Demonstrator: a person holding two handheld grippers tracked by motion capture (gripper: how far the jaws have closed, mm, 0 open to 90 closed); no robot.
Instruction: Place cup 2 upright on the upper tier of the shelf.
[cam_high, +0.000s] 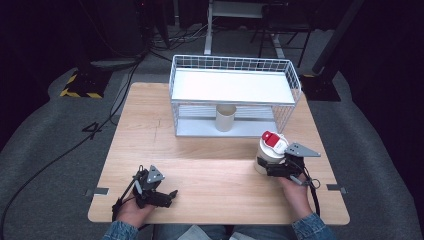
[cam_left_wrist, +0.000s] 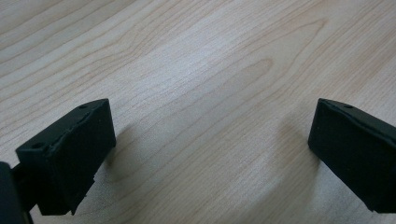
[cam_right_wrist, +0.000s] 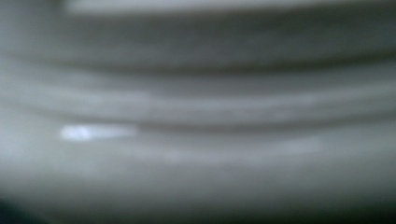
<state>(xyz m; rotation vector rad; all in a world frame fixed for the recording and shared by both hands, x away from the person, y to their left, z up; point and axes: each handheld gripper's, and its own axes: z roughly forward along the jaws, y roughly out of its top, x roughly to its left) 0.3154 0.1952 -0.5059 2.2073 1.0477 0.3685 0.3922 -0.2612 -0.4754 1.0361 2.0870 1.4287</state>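
White canister (cam_high: 270, 156) with red-white lid upright just before wire rack (cam_high: 233, 95).
Right gripper (cam_high: 278, 169) pressed against canister's near side, jaw state unclear; left gripper (cam_high: 159, 196) spread over bare table (cam_high: 210, 170), farther off.

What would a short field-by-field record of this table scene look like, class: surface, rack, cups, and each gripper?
surface: wooden table
rack: white wire rack at the far side, solid white shelf on top
beige cup: upright on the rack's lower level, under the shelf
white cup: upright on the table in front of the rack's right end, a red and white item in its top
left gripper: open, low over bare wood, near left
right gripper: at the white cup's near side; its own view is a blur, so grip unclear
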